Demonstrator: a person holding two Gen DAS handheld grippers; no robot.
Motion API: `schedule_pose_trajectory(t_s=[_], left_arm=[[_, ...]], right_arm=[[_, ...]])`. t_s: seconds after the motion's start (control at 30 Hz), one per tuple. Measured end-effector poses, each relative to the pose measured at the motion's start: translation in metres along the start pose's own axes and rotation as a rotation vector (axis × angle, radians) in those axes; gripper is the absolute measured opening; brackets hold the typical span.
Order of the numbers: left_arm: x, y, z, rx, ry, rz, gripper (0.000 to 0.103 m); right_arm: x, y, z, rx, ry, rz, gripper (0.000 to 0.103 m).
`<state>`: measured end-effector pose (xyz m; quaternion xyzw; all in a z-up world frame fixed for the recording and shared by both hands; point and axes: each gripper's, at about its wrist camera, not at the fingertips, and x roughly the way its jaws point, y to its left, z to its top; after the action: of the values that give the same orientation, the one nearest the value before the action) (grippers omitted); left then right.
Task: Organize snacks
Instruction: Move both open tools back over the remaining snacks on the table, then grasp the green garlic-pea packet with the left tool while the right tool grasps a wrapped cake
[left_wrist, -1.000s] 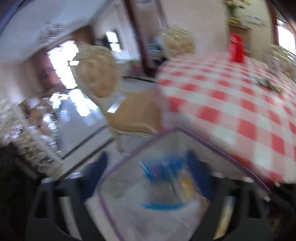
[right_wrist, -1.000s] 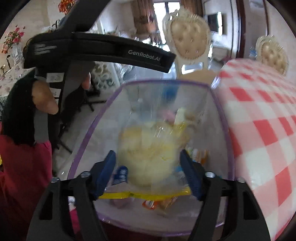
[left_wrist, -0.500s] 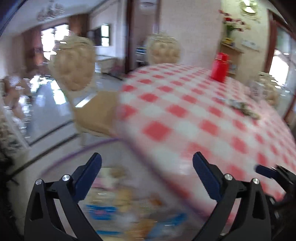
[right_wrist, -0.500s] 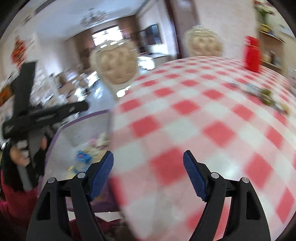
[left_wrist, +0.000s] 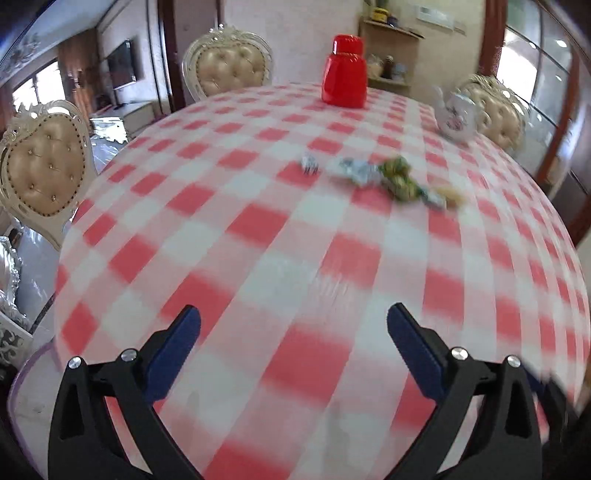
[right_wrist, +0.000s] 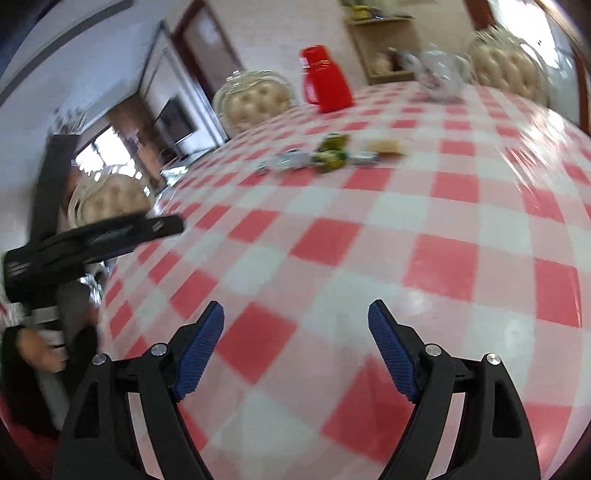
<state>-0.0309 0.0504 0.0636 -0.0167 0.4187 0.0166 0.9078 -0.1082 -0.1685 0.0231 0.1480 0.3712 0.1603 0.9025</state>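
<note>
A small heap of wrapped snacks (left_wrist: 391, 177) lies mid-table on the red-and-white checked cloth (left_wrist: 295, 258), in silver, green and yellow wrappers. The right wrist view shows the same snacks (right_wrist: 325, 153) far ahead. My left gripper (left_wrist: 293, 321) hovers open over the near cloth, nothing between its blue pads. My right gripper (right_wrist: 295, 317) also hangs above bare cloth; its jaws are opening and hold nothing. A hand (right_wrist: 37, 350) grips the left gripper's black frame (right_wrist: 92, 240) at the table's left edge.
A red jug (left_wrist: 343, 72) and a floral teapot (left_wrist: 456, 116) stand at the far side. Cream tufted chairs (left_wrist: 44, 166) ring the round table. A purple rim of a clear bin (left_wrist: 26, 369) shows low on the left, off the table edge.
Both grippers have swung away from the clear bin of snacks beside the table to over the checked cloth. Their jaws stand wider than before, and the right view has rolled.
</note>
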Motion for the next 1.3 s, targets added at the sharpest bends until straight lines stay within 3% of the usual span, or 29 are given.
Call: schedule_pose_trajectory(t_s=[0.1, 0.23, 0.4, 0.5, 0.6, 0.67, 0.83, 0.93, 1.1, 1.17, 1.23, 1.3], left_arm=[[0.031, -0.016, 0.029, -0.095, -0.020, -0.012, 0.101], [0.075, -0.018, 0.062, -0.305, 0.010, -0.047, 0.101], [0.103, -0.024, 0.084, -0.451, -0.049, -0.079, 0.101], [0.111, -0.029, 0.082, -0.437, -0.097, -0.126, 0.101], [0.119, -0.029, 0.079, -0.375, -0.056, -0.120, 0.101], [0.120, -0.024, 0.079, -0.393, -0.065, -0.110, 0.101], [0.128, -0.019, 0.081, -0.433, -0.052, -0.109, 0.101], [0.130, -0.021, 0.080, -0.429, -0.032, -0.134, 0.101], [0.129, -0.026, 0.081, -0.404, -0.039, -0.125, 0.101], [0.131, -0.026, 0.080, -0.403, -0.027, -0.126, 0.101], [0.133, -0.027, 0.080, -0.398, -0.015, -0.128, 0.101], [0.134, -0.031, 0.080, -0.377, -0.001, -0.132, 0.101]], right_arm=[[0.005, -0.019, 0.014, 0.015, -0.013, -0.056, 0.083], [0.021, -0.046, 0.038, 0.069, 0.013, -0.105, 0.083], [0.052, -0.060, 0.085, -0.051, 0.003, -0.185, 0.083], [0.075, -0.072, 0.115, -0.155, -0.005, -0.231, 0.083], [0.108, -0.087, 0.142, -0.232, 0.051, -0.297, 0.082], [0.130, -0.094, 0.156, -0.256, 0.100, -0.302, 0.079], [0.174, -0.092, 0.177, -0.391, 0.206, -0.261, 0.077], [0.195, -0.097, 0.199, -0.431, 0.257, -0.182, 0.077], [0.212, -0.098, 0.213, -0.449, 0.272, -0.100, 0.076], [0.208, -0.093, 0.209, -0.464, 0.248, -0.082, 0.062], [0.202, -0.089, 0.204, -0.461, 0.223, -0.081, 0.038], [0.192, -0.085, 0.195, -0.436, 0.217, -0.115, 0.036]])
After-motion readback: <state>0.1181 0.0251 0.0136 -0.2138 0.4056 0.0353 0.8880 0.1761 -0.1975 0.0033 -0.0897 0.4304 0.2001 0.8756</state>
